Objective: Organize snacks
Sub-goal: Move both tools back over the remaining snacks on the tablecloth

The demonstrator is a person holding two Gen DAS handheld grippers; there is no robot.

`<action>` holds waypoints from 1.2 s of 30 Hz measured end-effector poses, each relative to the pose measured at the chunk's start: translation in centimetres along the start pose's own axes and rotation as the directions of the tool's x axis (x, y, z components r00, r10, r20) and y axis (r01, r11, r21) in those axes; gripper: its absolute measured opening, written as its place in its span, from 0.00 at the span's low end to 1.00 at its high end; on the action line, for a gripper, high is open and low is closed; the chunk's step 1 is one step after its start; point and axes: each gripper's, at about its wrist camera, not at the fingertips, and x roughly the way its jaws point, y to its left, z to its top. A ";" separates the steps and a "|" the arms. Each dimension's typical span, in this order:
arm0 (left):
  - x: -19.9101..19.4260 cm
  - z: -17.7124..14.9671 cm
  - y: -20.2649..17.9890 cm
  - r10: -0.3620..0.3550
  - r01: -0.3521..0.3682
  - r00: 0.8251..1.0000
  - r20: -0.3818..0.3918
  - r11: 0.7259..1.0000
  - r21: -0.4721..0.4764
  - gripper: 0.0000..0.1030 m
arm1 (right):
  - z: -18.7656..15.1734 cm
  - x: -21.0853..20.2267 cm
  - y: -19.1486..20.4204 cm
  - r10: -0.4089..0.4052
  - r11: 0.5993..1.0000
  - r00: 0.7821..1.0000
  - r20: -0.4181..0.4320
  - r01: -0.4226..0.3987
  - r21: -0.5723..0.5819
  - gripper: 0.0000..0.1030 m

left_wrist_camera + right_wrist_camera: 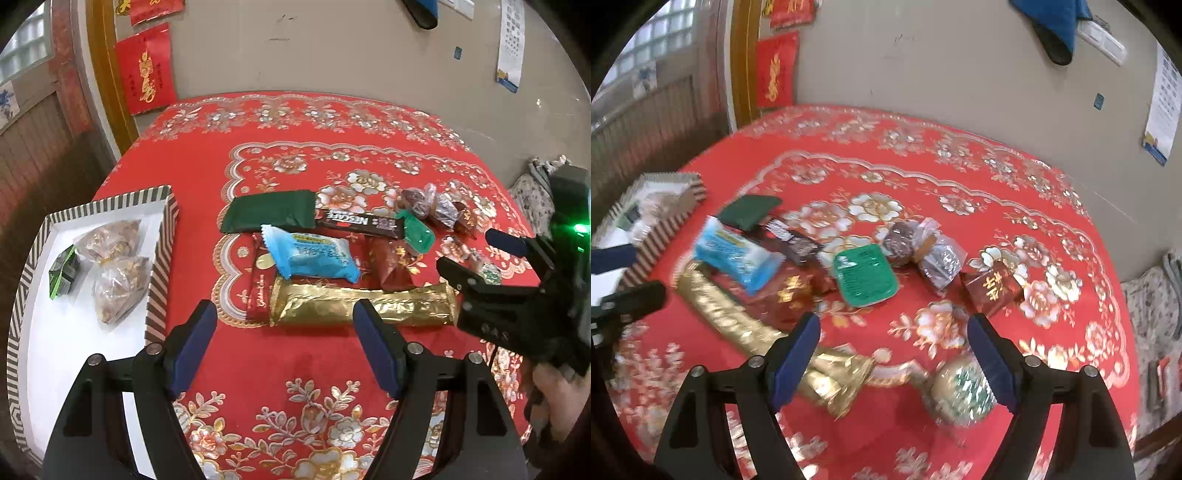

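Right wrist view: the right claw [894, 354] gapes wide and empty, with a round green-and-gold sweet [964, 391] low between its pads, nearer the right one. The gold bar [738, 317], long axis running upper left to lower centre, slips under the left pad. Left wrist view: the left claw [284, 347], also wide and empty, hovers before that bar; the striped tray [162, 258] sits left.

Both wrist cameras look steeply down from close over the counter [207, 177], sharing the gold packet [362, 306] at six o'clock.
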 end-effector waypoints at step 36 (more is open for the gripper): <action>4.7 -1.4 -5.1 -0.007 0.001 0.996 -0.089 0.998 -0.067 0.74 | -6.1 -5.9 -7.8 0.178 0.964 0.983 0.044 -0.184 0.194 0.81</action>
